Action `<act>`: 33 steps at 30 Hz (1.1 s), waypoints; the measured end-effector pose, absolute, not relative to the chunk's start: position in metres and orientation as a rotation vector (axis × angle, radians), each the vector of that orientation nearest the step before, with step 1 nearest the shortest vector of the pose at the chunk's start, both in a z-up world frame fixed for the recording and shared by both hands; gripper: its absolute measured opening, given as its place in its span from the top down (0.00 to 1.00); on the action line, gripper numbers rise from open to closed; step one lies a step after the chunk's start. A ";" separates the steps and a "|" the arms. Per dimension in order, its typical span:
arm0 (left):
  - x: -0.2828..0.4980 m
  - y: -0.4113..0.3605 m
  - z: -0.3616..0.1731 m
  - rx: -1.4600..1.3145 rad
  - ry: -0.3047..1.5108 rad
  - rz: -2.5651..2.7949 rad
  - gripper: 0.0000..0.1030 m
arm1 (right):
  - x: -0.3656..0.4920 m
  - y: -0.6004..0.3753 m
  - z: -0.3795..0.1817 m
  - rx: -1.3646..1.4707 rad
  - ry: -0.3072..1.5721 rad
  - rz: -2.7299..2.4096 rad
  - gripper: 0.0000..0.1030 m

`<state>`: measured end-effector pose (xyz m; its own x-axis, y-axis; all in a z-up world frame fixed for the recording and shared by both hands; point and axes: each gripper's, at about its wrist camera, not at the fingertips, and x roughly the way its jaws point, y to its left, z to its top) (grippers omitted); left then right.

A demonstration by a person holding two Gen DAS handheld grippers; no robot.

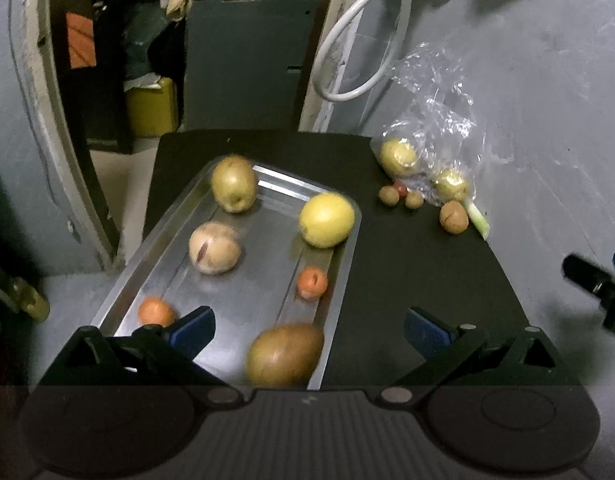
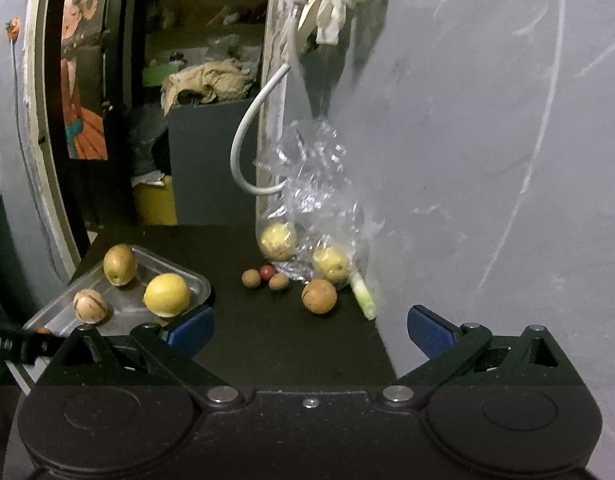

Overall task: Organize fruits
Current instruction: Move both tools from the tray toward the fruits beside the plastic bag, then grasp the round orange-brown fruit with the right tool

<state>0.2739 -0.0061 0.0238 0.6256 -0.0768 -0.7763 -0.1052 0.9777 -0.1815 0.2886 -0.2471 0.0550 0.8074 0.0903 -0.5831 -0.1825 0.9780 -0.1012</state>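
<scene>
In the left wrist view, the left gripper hangs over the near end of a metal tray, its blue-padded jaws spread wide with nothing between them. The tray lies along the left side of a black table. Inside it sit a greenish-brown fruit at the far end, a yellow lemon against the right rim, a pale split fruit toward the left, a small orange fruit near the right rim, another orange one by the left rim, and a brown fruit at the near end. At the table's far right corner a clear plastic bag holds two yellow fruits.

In the right wrist view, the right gripper is likewise released, jaws apart and empty, above the table's near edge. Ahead of it, a brown round fruit rests on the table just before the bag, beside a green stalk at the right edge. Three small fruits cluster left of it.
</scene>
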 end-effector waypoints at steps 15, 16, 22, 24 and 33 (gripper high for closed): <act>0.378 -0.061 0.003 0.055 0.880 -0.122 0.01 | 0.362 -0.233 -0.013 -0.291 0.658 0.155 0.01; 0.387 -0.063 0.001 0.063 0.884 -0.120 0.01 | 0.365 -0.233 -0.018 -0.289 0.669 0.161 0.01; 0.432 -0.072 -0.007 0.064 0.884 -0.127 0.01 | 0.388 -0.232 -0.039 -0.243 0.692 0.178 0.01; 0.444 -0.077 -0.011 0.065 0.877 -0.139 0.01 | 0.395 -0.232 -0.045 -0.235 0.694 0.170 0.01; 0.486 -0.098 -0.035 0.170 0.855 -0.235 0.01 | 0.425 -0.239 -0.067 -0.161 0.677 0.103 0.07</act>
